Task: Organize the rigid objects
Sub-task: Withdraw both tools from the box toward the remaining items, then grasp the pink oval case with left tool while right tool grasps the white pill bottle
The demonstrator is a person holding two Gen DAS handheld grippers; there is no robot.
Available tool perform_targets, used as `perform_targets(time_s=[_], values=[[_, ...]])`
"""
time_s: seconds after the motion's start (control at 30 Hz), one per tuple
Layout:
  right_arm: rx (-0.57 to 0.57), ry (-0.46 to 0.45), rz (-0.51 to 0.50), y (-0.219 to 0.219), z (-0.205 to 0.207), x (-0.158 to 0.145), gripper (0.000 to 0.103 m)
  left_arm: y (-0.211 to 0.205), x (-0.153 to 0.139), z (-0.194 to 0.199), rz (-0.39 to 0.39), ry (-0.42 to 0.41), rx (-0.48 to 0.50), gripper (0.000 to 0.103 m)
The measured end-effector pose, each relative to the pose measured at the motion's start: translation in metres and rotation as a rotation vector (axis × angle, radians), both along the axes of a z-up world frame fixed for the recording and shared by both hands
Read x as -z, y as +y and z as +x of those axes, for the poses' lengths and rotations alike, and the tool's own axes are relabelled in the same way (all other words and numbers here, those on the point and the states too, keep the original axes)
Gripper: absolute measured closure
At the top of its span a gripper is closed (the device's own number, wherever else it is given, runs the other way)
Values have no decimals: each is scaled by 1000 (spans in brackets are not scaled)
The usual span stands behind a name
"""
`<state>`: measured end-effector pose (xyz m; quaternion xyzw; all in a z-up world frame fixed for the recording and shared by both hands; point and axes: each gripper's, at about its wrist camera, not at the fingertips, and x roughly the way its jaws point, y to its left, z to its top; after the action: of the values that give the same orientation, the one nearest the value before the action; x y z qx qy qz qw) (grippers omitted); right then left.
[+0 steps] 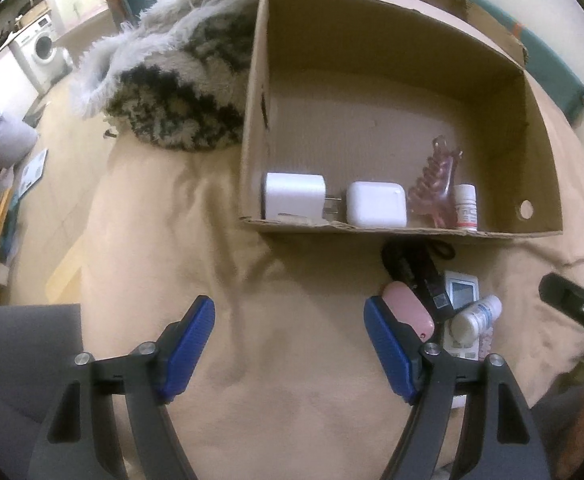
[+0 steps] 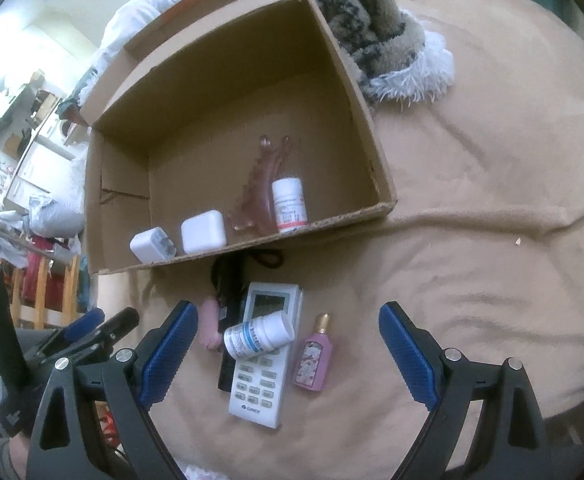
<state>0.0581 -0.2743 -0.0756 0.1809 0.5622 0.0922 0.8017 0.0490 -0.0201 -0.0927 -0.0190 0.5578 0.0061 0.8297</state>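
- While both claws hang over the bedsheet, the box sits just ahead, with two chargers, a hair clip and a small bottle lined up along its near wall.
- Right gripper: fingers spread wide, nothing held, framing the pile still outside the box.
- That pile: a white remote, a pill bottle lying on its side across the remote, a pink perfume just beside, a pink case and a black item tucked under the remote's left edge.
- Left gripper: also spread and empty, over bare sheet, its right finger close beside the pink case.
- My read: the pill bottle looks the next pick, and it's the risky one. It's round, lying loose on a smooth remote; a one-sided nudge could roll it off into the perfume.
- A closing finger could catch the remote and drag everything.
- The soft sheet gives under pressure, so pressing down may tip the neighbours.
- Two claws this close could clash.
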Motion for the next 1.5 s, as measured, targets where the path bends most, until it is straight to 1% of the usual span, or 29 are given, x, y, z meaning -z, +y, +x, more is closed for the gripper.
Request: perform_targets(time_s=[0.2, 0.37, 0.43, 0.53, 0.63, 0.8, 0.87, 0.97, 1.0, 1.03, 1.07, 1.23, 1.3, 1.37, 1.43, 1.5], values=[[36, 46, 46, -7, 0, 12, 5, 7, 7, 3, -28, 32, -34, 28], [83, 82, 80, -15, 6, 22, 5, 15, 15, 8, -88, 64, -62, 28], [93, 93, 81, -16, 8, 25, 5, 9, 19, 11, -110, 79, -37, 28], [100, 99, 87, -17, 9, 27, 5, -11, 31, 16, -133, 119, 36, 28], [103, 95, 94, -18, 9, 25, 5, -31, 37, 21, -124, 119, 91, 28], [108, 98, 104, -23, 8, 25, 5, -43, 57, 29, -167, 167, 116, 28], [114, 106, 126, -26, 7, 26, 5, -49, 64, 29, -163, 195, 138, 28], [129, 116, 163, -29, 7, 28, 5, -52, 64, 30, -150, 177, 164, 28], [129, 115, 157, -29, 7, 28, 5, -52, 63, 31, -152, 167, 170, 41], [128, 115, 154, -29, 7, 28, 5, -53, 62, 32, -143, 165, 188, 67], [127, 116, 154, -29, 7, 28, 5, -55, 64, 32, -128, 184, 206, 70], [118, 127, 146, -26, 6, 29, 5, -56, 66, 29, -93, 182, 227, 71], [111, 124, 141, -24, 5, 29, 5, -48, 63, 28, -97, 178, 202, 71], [85, 113, 119, -19, 6, 26, 5, -39, 57, 24, -74, 157, 166, 71], [37, 109, 90, -9, 6, 26, 5, -28, 50, 25, -45, 127, 130, 71], [-28, 133, 73, 4, 4, 33, 6, -20, 45, 24, -36, 115, 108, 71]])
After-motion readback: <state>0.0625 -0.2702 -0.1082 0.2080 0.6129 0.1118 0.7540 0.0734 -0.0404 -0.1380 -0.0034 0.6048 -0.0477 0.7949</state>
